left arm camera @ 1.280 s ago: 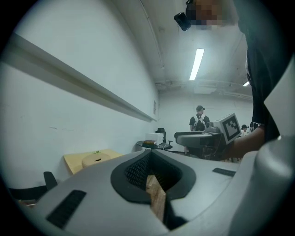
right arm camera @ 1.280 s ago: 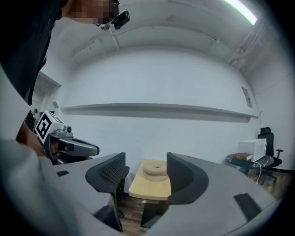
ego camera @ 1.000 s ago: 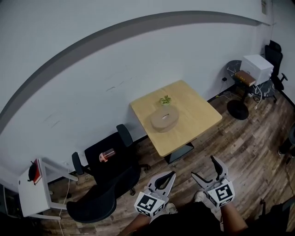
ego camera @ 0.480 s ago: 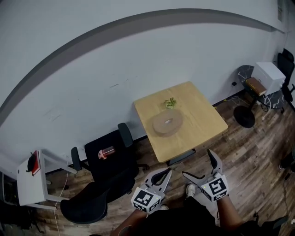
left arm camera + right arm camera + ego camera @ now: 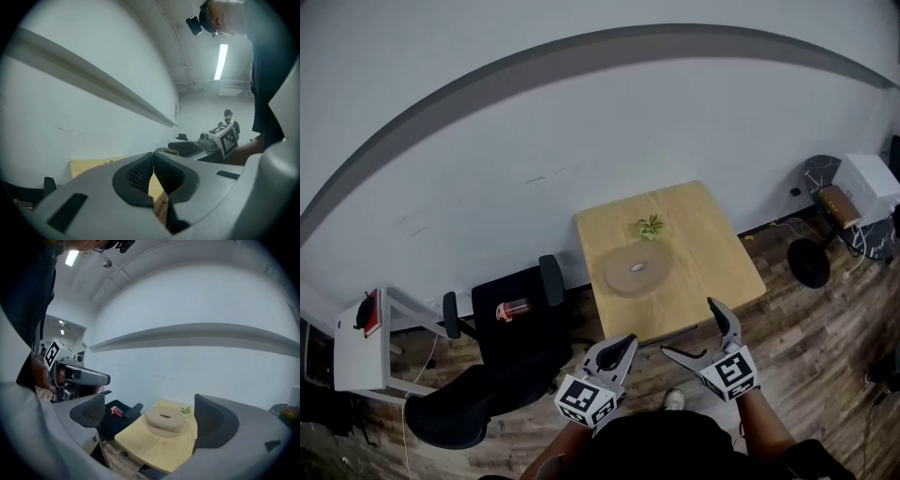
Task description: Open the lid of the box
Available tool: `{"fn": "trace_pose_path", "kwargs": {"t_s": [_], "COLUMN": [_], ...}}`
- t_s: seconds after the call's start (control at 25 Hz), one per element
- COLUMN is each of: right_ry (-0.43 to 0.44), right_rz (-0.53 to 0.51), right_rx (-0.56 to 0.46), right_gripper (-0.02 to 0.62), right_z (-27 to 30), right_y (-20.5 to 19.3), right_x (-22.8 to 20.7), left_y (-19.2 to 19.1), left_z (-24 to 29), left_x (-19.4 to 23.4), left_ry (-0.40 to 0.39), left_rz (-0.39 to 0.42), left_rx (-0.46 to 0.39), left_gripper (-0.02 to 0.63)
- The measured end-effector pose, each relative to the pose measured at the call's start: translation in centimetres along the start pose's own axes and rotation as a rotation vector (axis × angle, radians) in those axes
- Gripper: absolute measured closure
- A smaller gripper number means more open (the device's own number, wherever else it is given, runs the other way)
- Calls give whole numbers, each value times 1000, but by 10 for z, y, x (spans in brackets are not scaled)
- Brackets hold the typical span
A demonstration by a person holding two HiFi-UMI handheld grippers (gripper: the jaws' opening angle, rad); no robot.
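Note:
A round tan box with a flat lid (image 5: 636, 270) sits in the middle of a light wooden table (image 5: 712, 272), just in front of a small green plant (image 5: 650, 226). Both grippers hover over the floor short of the table's near edge, apart from the box. My left gripper (image 5: 626, 343) is shut, its pads meeting with nothing between them (image 5: 153, 159). My right gripper (image 5: 687, 328) stands wide open and empty. In the right gripper view the box (image 5: 164, 420) shows far off between the spread jaws of my right gripper (image 5: 152, 420).
A black office chair (image 5: 520, 352) with a red bottle (image 5: 515, 309) on its seat stands left of the table. A white side table (image 5: 358, 361) is at the far left. A black stool (image 5: 811, 262) and a white unit (image 5: 874, 187) stand at the right. The floor is wood.
The view has shifted so the table and box sit nearer the grippers. Both grippers moved left and forward. The right jaws spread wider.

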State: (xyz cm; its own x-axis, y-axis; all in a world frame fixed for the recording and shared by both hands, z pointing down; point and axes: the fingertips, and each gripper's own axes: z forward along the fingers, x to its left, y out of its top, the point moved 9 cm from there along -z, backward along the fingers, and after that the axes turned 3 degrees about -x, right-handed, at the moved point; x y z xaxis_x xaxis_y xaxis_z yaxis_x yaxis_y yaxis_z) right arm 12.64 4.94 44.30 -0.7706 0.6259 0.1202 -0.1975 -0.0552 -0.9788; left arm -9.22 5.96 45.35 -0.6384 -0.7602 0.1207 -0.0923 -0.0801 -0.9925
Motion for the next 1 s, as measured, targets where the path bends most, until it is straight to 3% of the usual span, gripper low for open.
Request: {"fn": "trace_pose_path", "kwargs": {"t_s": [0.16,0.44,0.72,1.0], "right_ry": [54,193,306,394], "right_rz": [47,-32,-73,-120], "right_rx": [37,77,152,234], "right_gripper": [-2,-2,-2,-2], "right_z": [13,40,77,125], "right_y": [-17,-26,-38,-52], "right_x": [-32,-64,-76,-84], "left_y": [-6,-13,-22,-30], "left_z": [19,35,46,60], "left_x": [4,8,19,60], "left_ry": [83,216,251,282], "left_rz": [-18,-33,-49,-65], "left_rx": [7,29,36,43], "left_gripper": [586,586,586,586]}}
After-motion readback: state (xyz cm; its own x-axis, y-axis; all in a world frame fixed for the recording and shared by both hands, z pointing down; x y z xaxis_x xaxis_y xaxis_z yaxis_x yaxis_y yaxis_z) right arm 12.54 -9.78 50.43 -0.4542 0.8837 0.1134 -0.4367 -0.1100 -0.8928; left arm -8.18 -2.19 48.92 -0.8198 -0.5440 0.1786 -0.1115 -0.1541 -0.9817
